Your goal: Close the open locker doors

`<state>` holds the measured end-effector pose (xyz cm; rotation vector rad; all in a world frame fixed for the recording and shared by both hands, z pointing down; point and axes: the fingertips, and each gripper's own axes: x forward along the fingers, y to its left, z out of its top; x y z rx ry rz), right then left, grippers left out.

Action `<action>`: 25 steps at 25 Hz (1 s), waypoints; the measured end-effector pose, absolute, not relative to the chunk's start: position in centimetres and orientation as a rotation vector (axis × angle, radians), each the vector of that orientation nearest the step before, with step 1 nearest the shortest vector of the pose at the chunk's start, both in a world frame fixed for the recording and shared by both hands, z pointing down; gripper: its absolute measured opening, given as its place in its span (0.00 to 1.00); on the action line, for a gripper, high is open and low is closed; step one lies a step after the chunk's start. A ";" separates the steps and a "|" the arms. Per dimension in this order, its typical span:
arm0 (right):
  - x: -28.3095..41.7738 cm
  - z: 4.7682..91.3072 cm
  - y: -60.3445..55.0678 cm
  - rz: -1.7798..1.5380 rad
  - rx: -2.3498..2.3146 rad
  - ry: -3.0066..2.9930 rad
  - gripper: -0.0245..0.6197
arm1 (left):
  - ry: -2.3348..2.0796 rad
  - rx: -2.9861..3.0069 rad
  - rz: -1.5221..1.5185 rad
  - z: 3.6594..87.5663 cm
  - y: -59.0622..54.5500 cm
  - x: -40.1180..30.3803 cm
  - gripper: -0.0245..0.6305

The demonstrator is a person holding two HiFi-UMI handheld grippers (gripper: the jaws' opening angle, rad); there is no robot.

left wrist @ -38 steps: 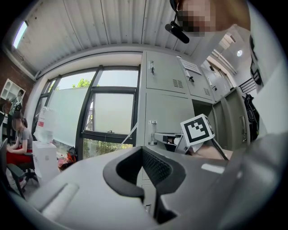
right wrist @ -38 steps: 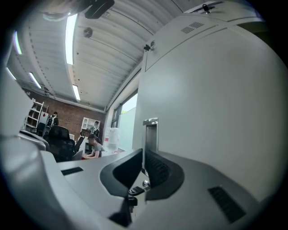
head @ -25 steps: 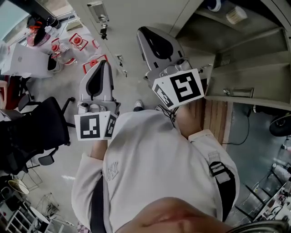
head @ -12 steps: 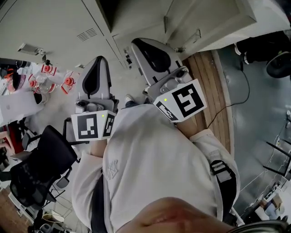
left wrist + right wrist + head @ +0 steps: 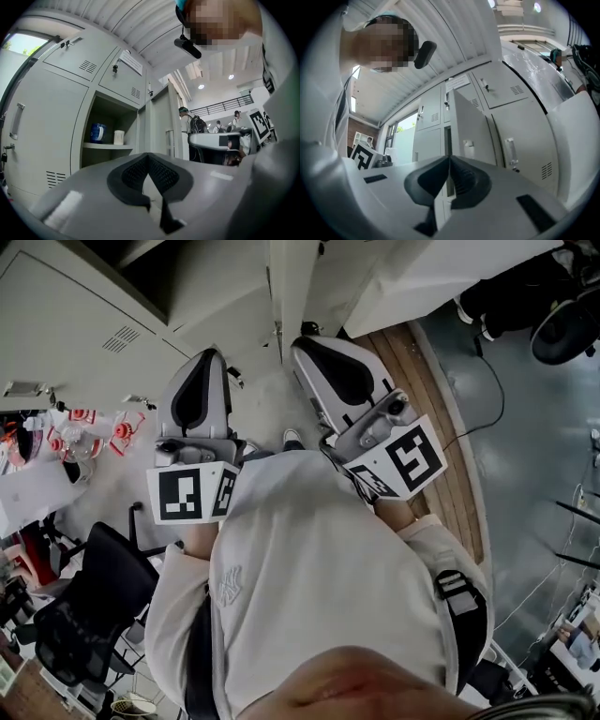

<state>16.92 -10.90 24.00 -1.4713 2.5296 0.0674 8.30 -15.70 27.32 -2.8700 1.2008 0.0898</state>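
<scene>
My left gripper point(image 5: 208, 357) and right gripper point(image 5: 305, 345), jaws pressed together on nothing, point at the swung-out locker door point(image 5: 281, 287) just ahead between them.

Black mesh office chair point(image 5: 84, 615), low left in the head view. Up and left of the chair: white worktop point(image 5: 28, 491), with a cluster of small red-and-white objects point(image 5: 122, 430) near it, kind not readable. Far right of the chair: strip of brown wooden planks point(image 5: 450, 446), then glossy grey floor point(image 5: 534, 474) with a thin black cable point(image 5: 500, 390) trailing across.

Left gripper view, chair not in sight: blue cylindrical canister point(image 5: 97, 132) just beside a small white cup point(image 5: 119, 137), both upright on a grey shelf point(image 5: 105, 146). Several people point(image 5: 186, 126) stand well behind.
</scene>
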 end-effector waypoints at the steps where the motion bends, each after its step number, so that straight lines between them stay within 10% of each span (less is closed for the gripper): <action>1: 17.9 24.0 -10.9 0.082 -1.497 2.527 0.06 | 1.198 -2.869 0.090 27.2 -15.6 8.7 0.04; 25: 15.3 25.7 -16.9 0.032 -1.046 2.811 0.07 | 1.459 -2.720 0.068 26.9 -18.9 4.4 0.04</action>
